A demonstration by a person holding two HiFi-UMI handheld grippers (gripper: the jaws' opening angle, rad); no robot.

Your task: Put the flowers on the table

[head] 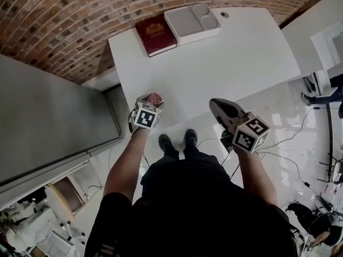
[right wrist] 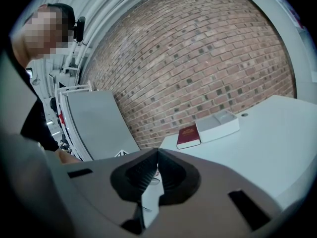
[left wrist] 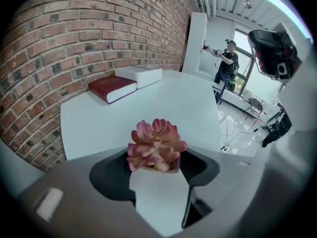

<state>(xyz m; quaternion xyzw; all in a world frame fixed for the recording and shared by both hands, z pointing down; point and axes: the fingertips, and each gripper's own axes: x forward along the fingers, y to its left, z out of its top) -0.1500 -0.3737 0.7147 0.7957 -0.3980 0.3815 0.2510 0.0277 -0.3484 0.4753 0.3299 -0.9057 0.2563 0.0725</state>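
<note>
Left gripper [left wrist: 156, 156]: jaws pinching the flowers [left wrist: 155, 144], pink bloom sticking up past the tips
Flowers: between the left jaws, over the near edge of the white table [head: 225, 63]
Right gripper [right wrist: 157, 153]: jaws pressed together, nothing between them; beside the left gripper, off the table's near edge
Red book [head: 155, 33]: well ahead of the left gripper, at the table's far end
White tray [head: 191, 21]: just beside the book, ahead of both grippers

Black short-sleeved top [head: 209, 202], black shoes [head: 166, 142]; grey left tool [head: 152, 101] and right tool [head: 215, 103] bear black-and-white marker cubes [head: 147, 117].
</note>
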